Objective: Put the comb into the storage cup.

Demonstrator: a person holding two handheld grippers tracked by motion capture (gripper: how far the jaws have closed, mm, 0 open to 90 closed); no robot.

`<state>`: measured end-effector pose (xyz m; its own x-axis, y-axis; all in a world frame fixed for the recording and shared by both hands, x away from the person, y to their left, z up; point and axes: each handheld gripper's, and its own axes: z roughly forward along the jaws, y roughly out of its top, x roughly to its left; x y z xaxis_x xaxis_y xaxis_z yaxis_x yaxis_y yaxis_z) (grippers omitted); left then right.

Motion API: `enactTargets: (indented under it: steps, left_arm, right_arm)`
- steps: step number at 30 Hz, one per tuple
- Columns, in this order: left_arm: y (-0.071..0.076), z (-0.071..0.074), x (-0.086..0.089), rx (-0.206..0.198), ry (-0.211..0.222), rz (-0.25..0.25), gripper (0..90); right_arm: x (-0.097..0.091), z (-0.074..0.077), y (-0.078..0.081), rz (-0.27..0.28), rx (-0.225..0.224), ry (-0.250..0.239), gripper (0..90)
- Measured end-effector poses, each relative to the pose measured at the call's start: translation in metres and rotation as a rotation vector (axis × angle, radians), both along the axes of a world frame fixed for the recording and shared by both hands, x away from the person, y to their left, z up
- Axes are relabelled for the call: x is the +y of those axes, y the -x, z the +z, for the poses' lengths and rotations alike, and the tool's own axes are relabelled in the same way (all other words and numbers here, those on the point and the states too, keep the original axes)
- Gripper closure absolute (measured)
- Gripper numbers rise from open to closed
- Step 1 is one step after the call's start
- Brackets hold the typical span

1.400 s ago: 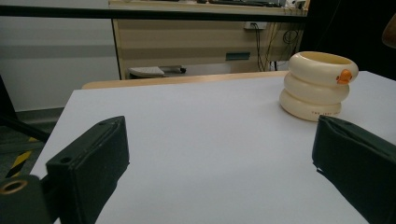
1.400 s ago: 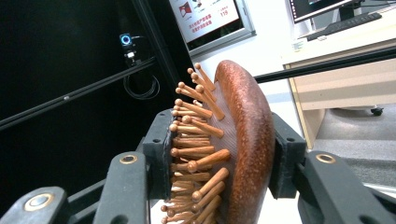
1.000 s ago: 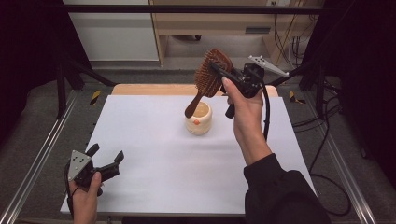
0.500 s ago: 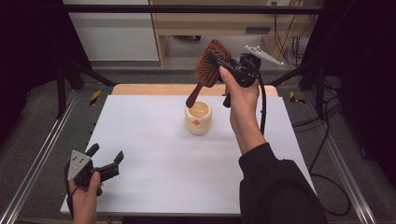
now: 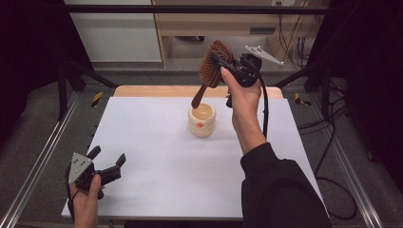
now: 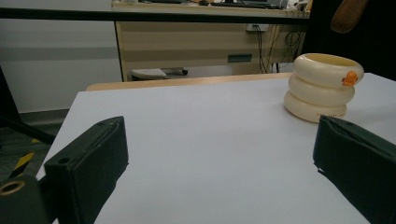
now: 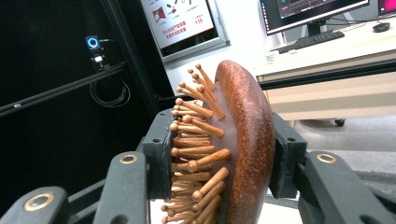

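A brown wooden hairbrush (image 5: 212,70) hangs in the air above the table's far side, handle pointing down toward a cream ribbed cup (image 5: 202,120) with an orange mark. My right gripper (image 5: 222,62) is shut on the brush head; in the right gripper view the brush (image 7: 233,149) sits clamped between both jaws, wooden pins facing left. The handle tip is just above the cup's rim, apart from it. My left gripper (image 5: 107,161) rests at the table's near left corner, open and empty. In the left gripper view the cup (image 6: 324,86) stands ahead to the right.
The white table top (image 5: 157,156) has a wooden strip along its far edge (image 5: 142,90). Metal rails (image 5: 43,156) run along both sides. A cable (image 5: 264,109) hangs from the right gripper past the forearm. A wooden desk (image 6: 196,42) stands beyond the table.
The right gripper has lifted the brush up and away, so its handle has come out of the cup. The left gripper has stayed where it was.
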<state>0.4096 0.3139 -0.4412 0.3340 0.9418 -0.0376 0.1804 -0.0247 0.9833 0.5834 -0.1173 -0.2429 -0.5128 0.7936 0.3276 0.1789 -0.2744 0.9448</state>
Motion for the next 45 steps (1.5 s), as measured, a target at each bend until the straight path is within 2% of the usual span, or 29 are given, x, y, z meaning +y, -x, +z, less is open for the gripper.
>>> enactTargets:
  steps: [17, 45]
  left_arm:
    - [0.000, 0.000, 0.000, 0.000, 0.004, -0.012, 1.7]
    - [0.000, 0.000, 0.001, -0.009, 0.003, -0.022, 2.1]
  right_arm:
    - [-0.004, -0.003, -0.006, -0.020, 0.012, 0.024, 52.0]
    - [0.002, -0.008, -0.011, -0.010, 0.027, 0.078, 51.8]
